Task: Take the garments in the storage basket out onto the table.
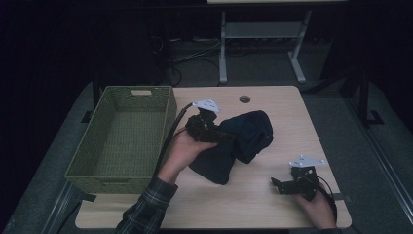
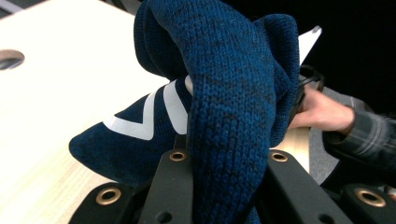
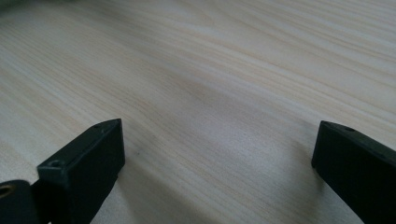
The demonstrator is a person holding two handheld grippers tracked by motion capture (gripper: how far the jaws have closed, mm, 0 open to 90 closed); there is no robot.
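Because the blue knit garment is soft and light, it sags on the table beside the basket; the left gripper pinches a thick fold, a good hold, while the right gripper rests wide open, empty.

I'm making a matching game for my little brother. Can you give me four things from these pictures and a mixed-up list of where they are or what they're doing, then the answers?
Things:
1. basket
2. blue knitted cloth
3. left gripper
4. right gripper

States:
A. jaws wide apart over bare wood
B. green, at the table's left edge
C. pinched between two black jaws
D. shut on the cloth near the middle of the table

Pairs: 1-B, 2-C, 3-D, 4-A
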